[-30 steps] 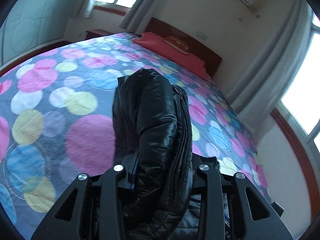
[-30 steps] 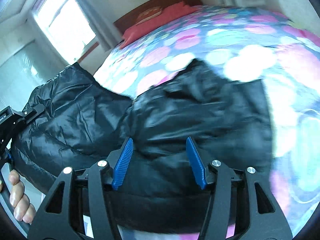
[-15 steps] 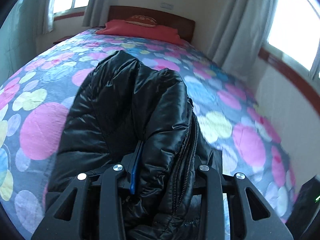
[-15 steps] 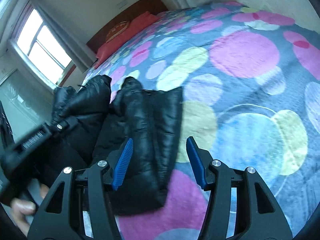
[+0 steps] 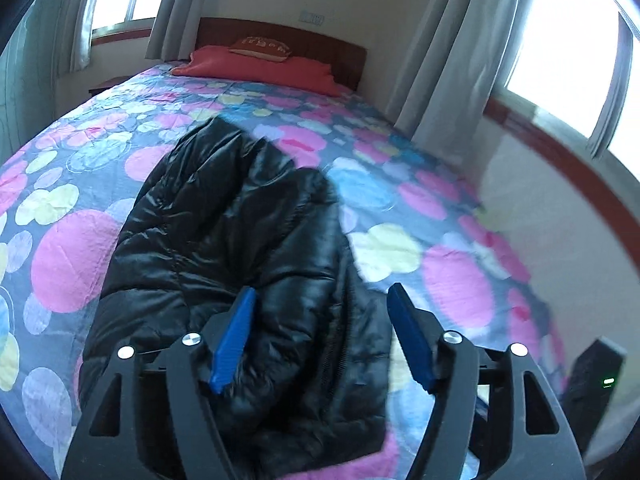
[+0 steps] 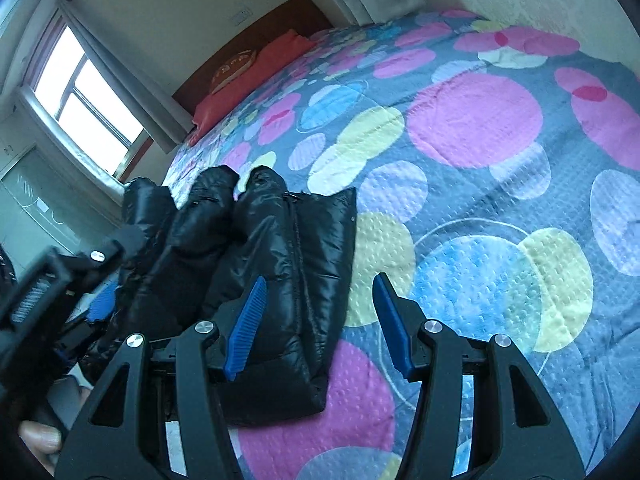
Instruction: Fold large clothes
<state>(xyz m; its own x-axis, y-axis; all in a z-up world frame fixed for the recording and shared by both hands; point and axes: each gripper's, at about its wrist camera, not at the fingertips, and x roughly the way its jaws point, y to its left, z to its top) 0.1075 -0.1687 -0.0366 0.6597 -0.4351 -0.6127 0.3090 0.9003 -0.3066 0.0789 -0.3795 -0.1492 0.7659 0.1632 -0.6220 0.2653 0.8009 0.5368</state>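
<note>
Left wrist view: left claw point(image 5: 320, 334) is spreading its jaws, pads off the black jacket point(image 5: 240, 248) lying folded lengthwise on the bed point(image 5: 452, 280), likely letting go; right claw point(image 6: 318, 324) hangs apart, empty, over the jacket's edge.

Spotted bedspread point(image 5: 384, 252), red pillow point(image 5: 260, 66), curtained bright windows point(image 5: 568, 44).

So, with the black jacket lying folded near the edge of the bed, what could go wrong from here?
1. The puffy black jacket looks springy; as the left gripper jaws are opening around it, the fold may spring open again.
2. Its near end lies close to the edge of the bedspread, so a nudge could make it slide off.
3. The right gripper is open beside the jacket's hem and could snag it.
</note>
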